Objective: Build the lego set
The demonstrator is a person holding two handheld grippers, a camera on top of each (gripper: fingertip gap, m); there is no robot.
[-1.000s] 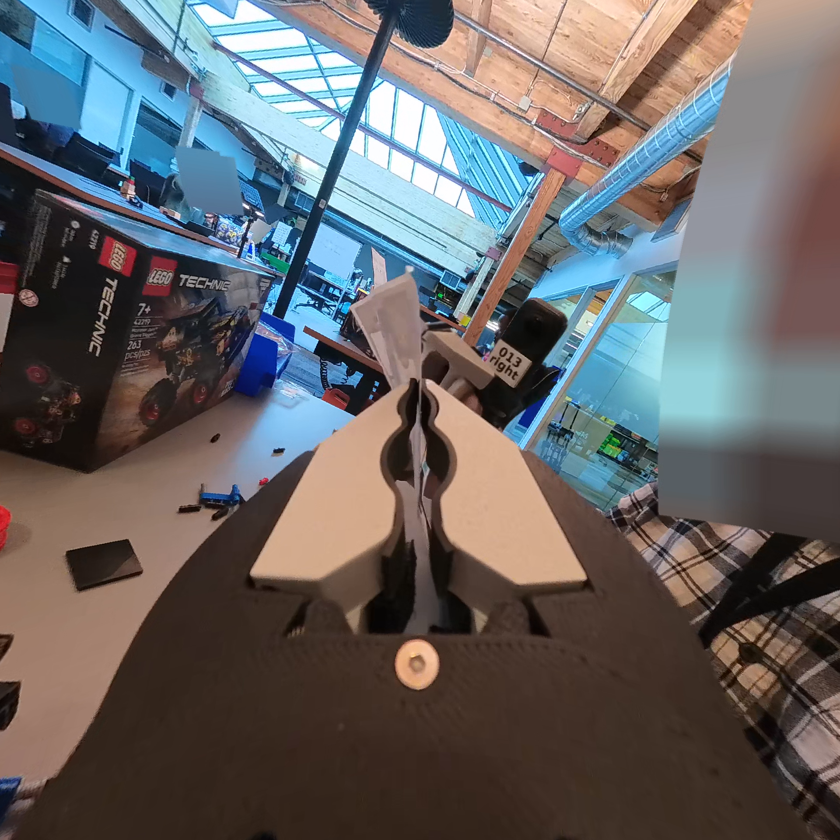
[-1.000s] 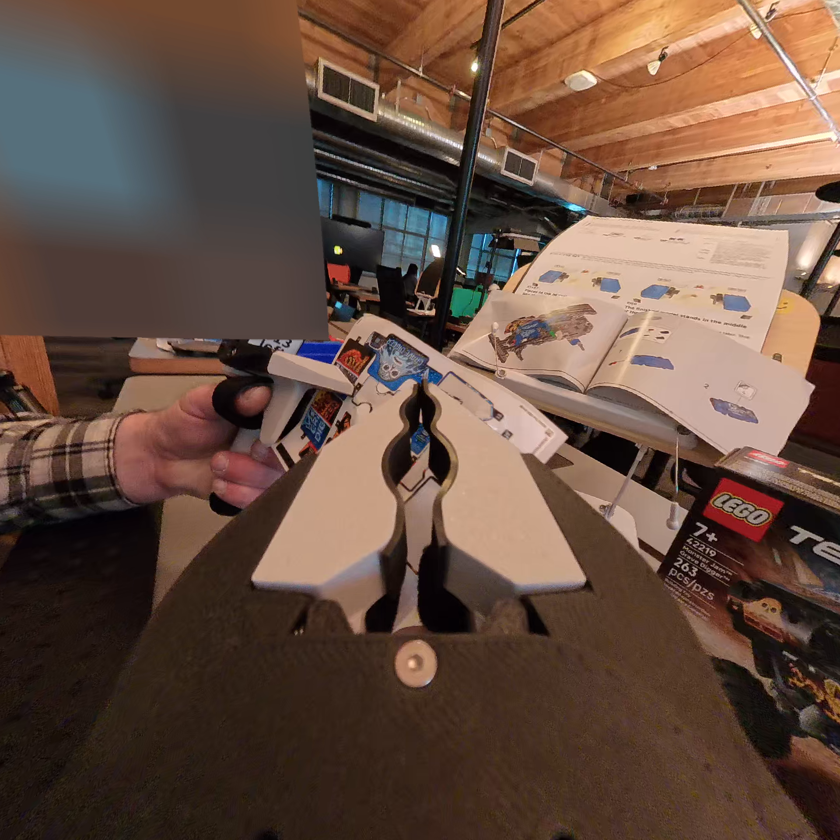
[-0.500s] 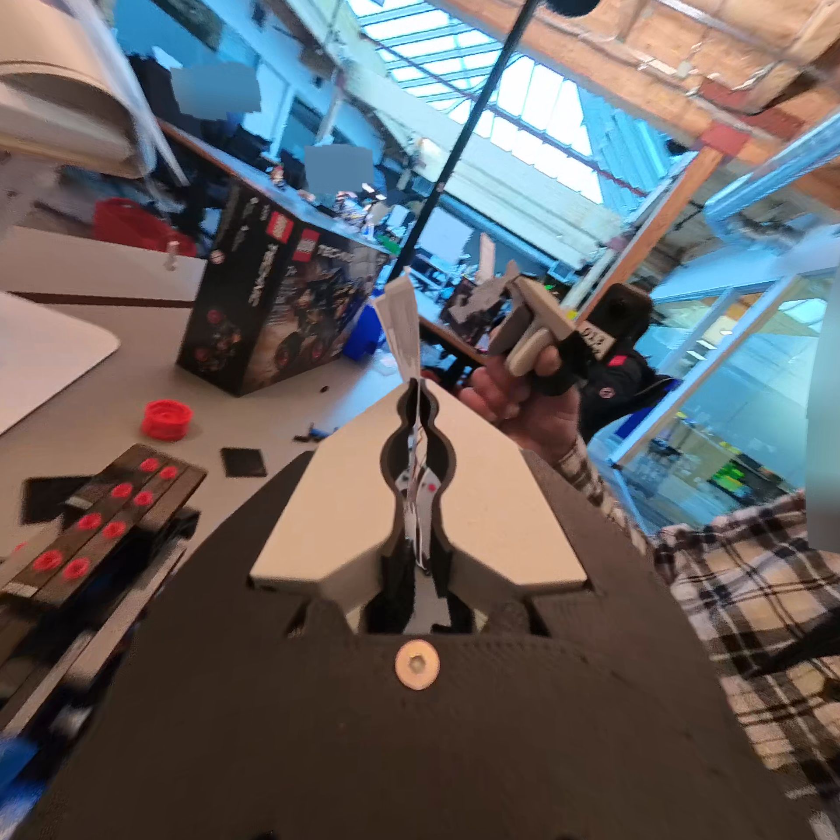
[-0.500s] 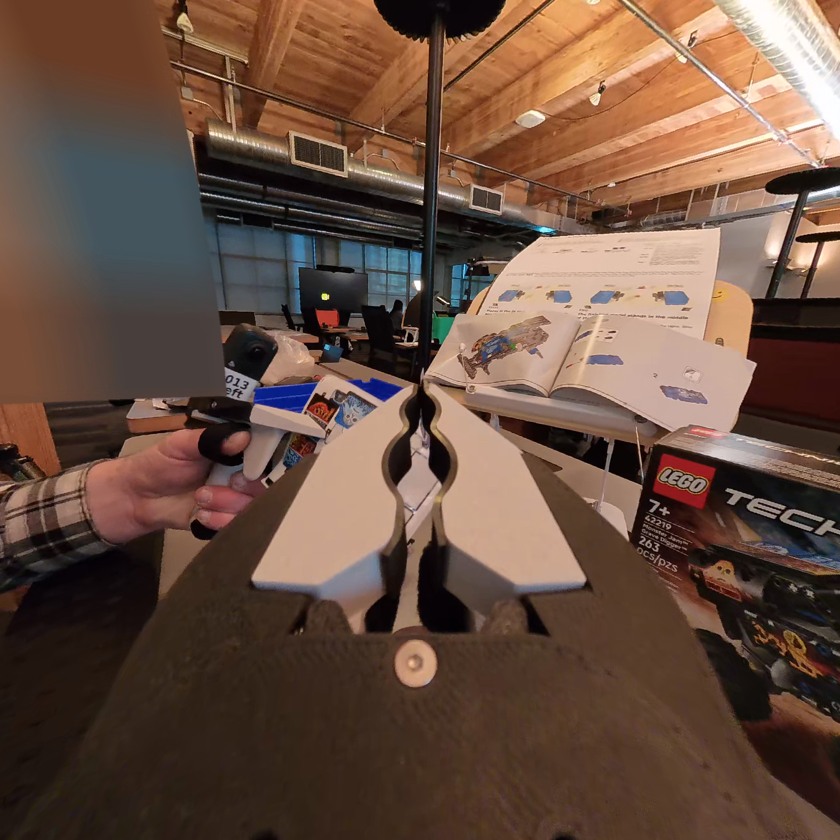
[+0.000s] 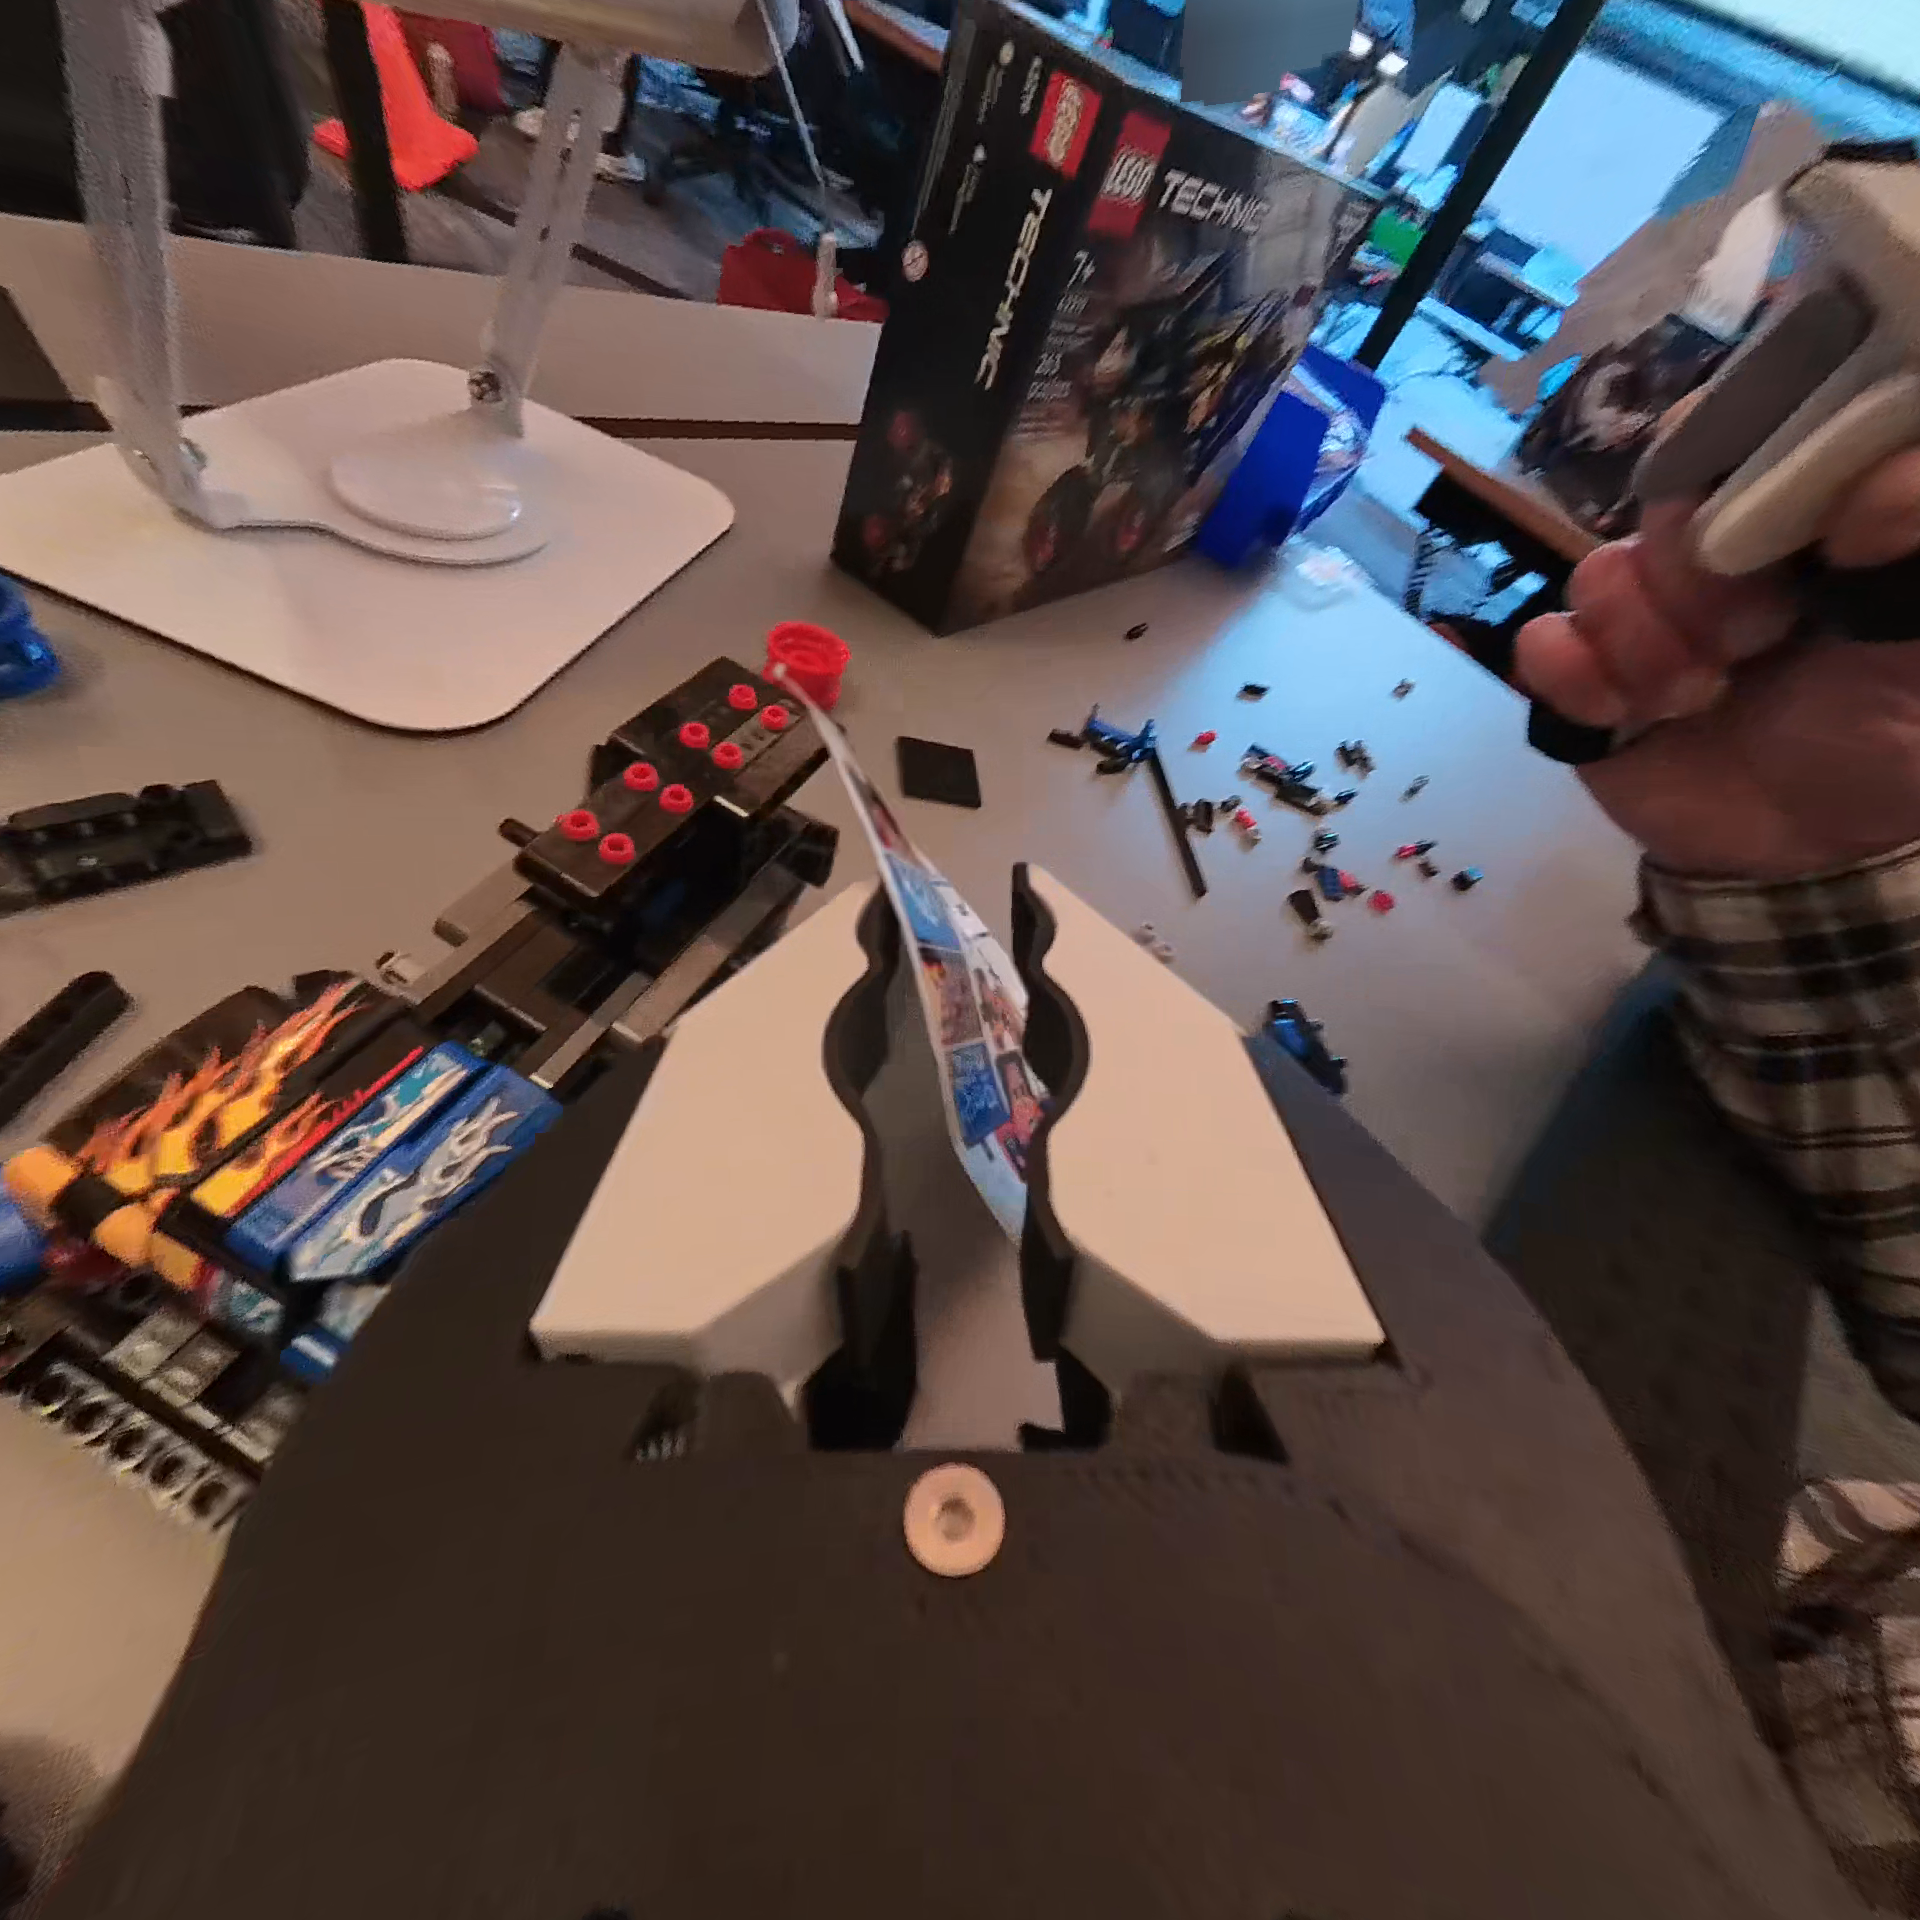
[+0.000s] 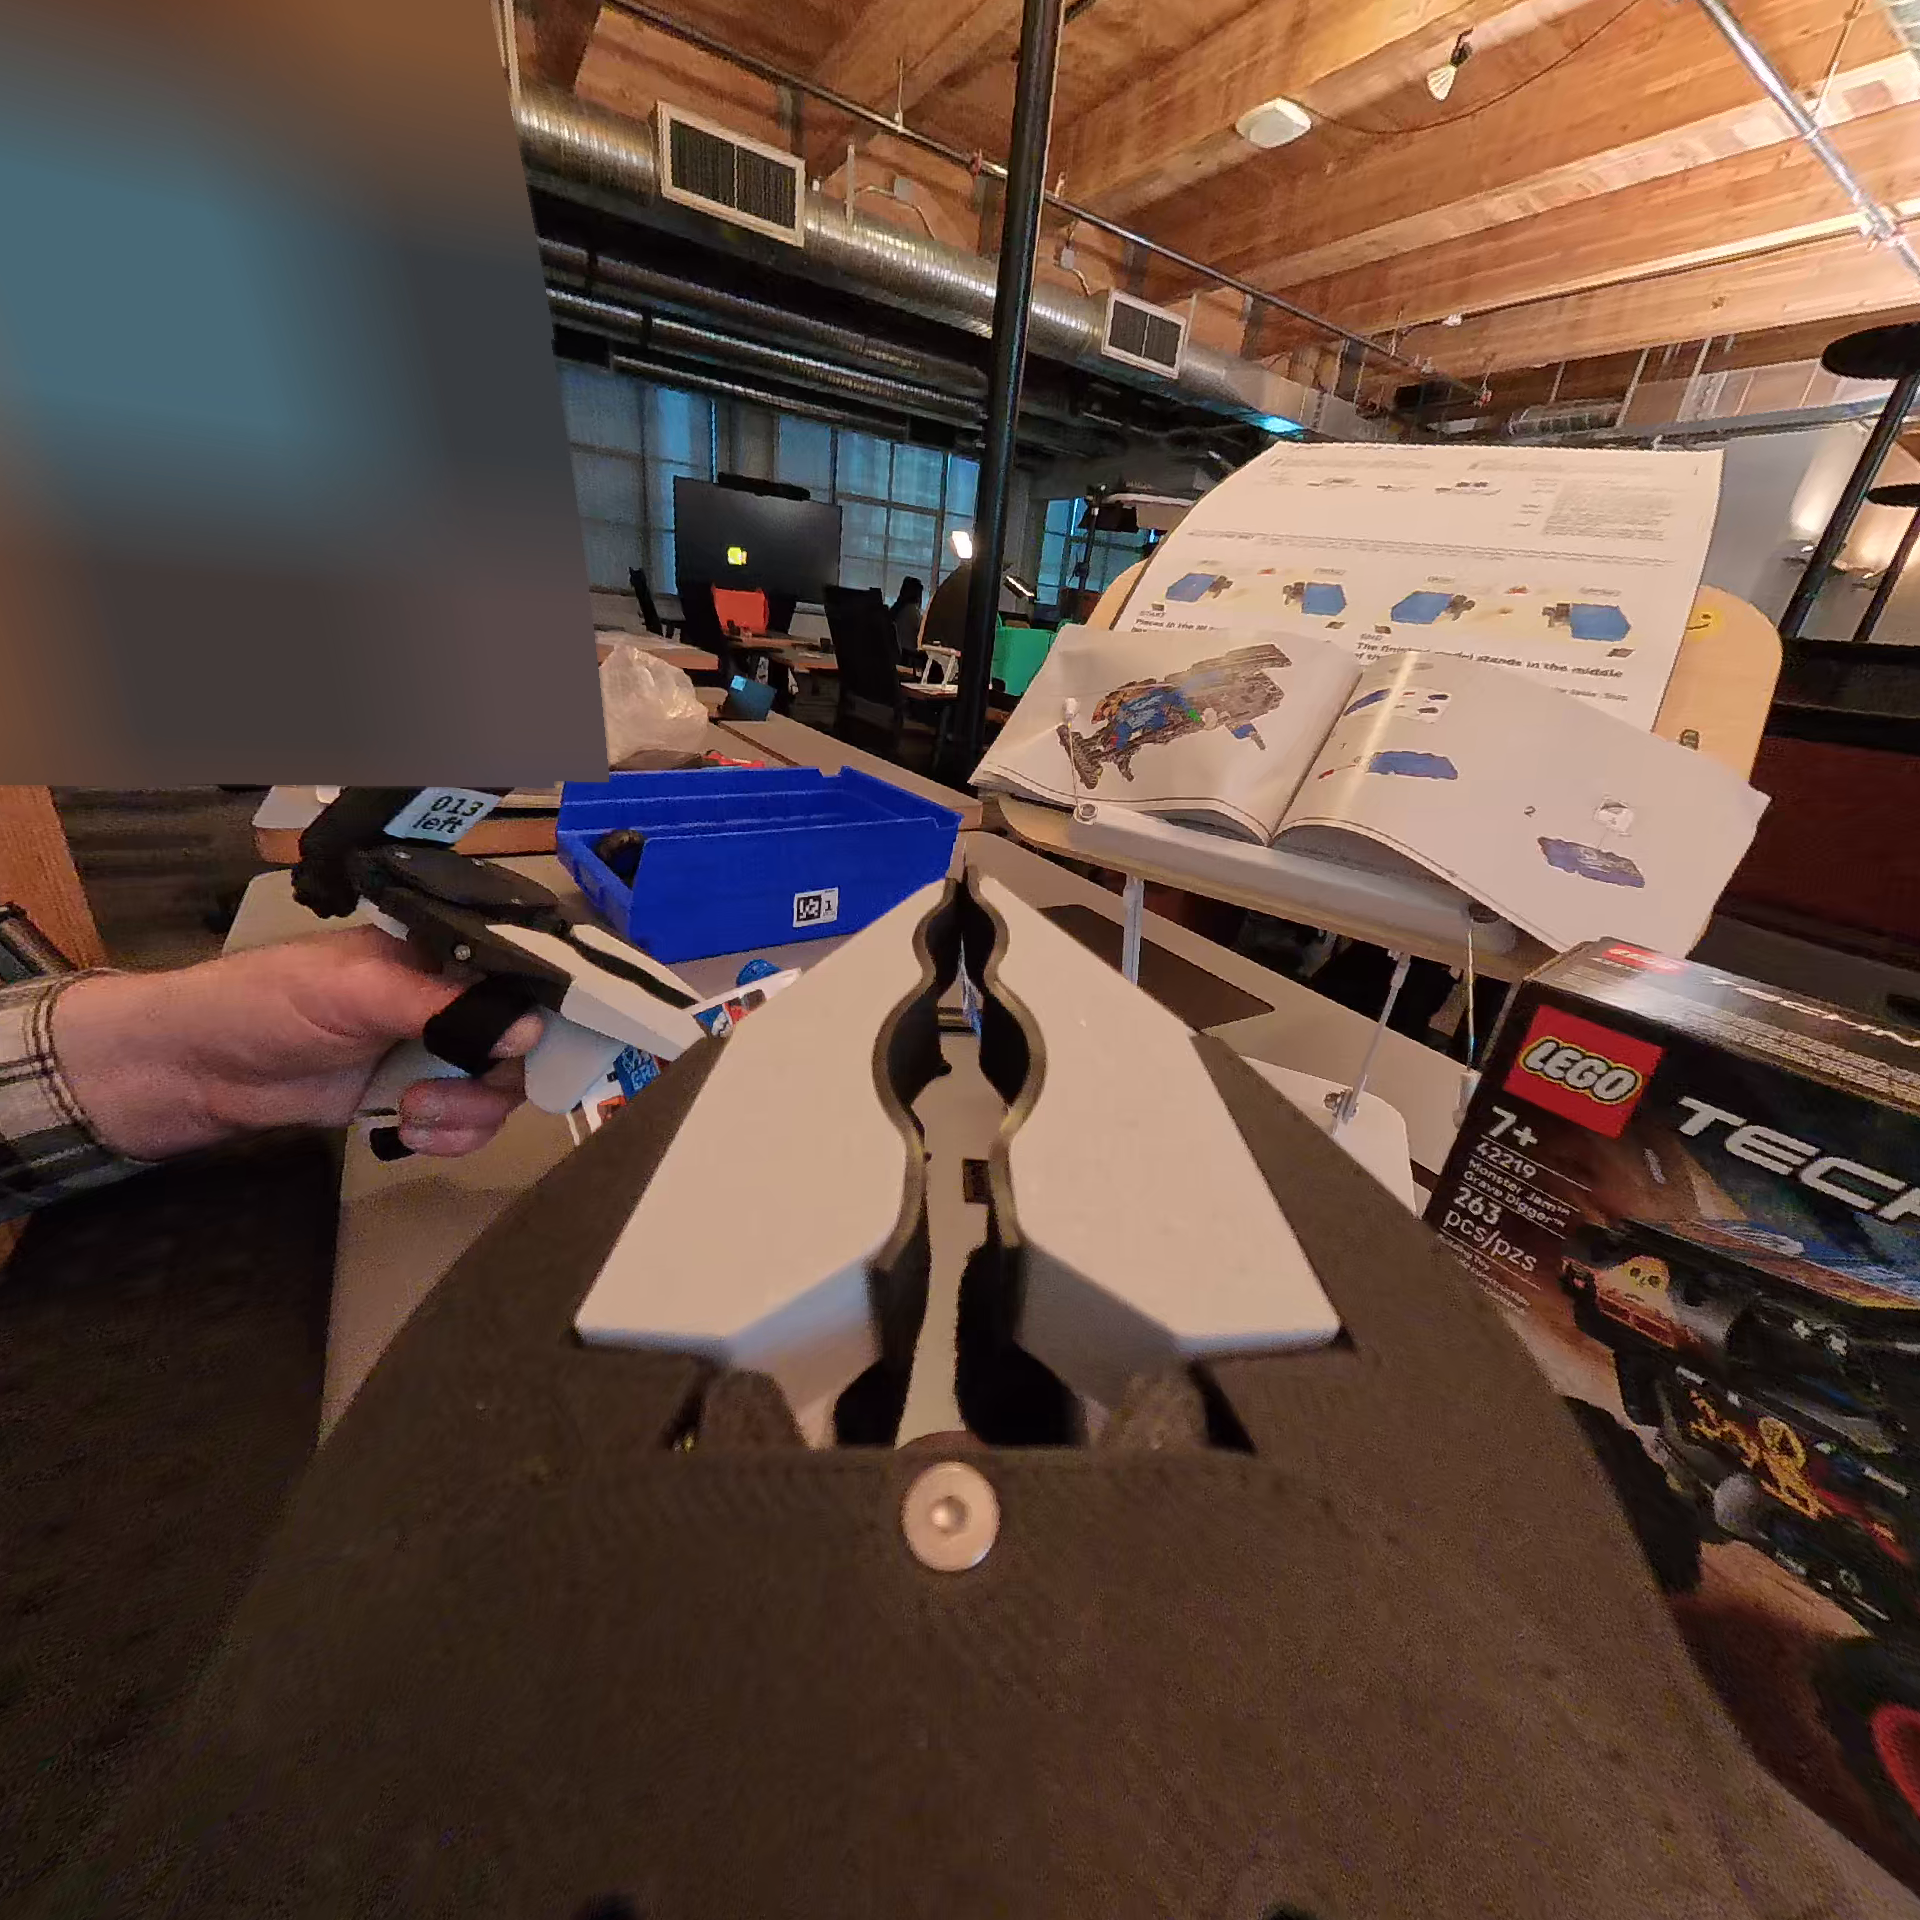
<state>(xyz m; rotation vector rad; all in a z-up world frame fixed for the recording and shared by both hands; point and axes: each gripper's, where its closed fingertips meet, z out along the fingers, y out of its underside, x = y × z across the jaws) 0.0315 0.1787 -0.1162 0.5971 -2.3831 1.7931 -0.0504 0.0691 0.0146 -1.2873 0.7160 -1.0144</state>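
Here the left gripper [image 5: 951, 914], fingers parted, loosely cradles a sticker sheet [image 5: 961, 1023] above the half-built truck [image 5: 499, 997], likely for decorating; right gripper [image 6: 961, 894] nearly closed, seemingly pinching a sticker [image 6: 968, 987]

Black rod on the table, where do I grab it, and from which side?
Grab the rod around its middle, coming straight down from above, with one of the fingers on each long side. It lies flat on the table and is long and thin, so gripping across its width should hold best. Stay off the far end, where a blue piece crowds it.
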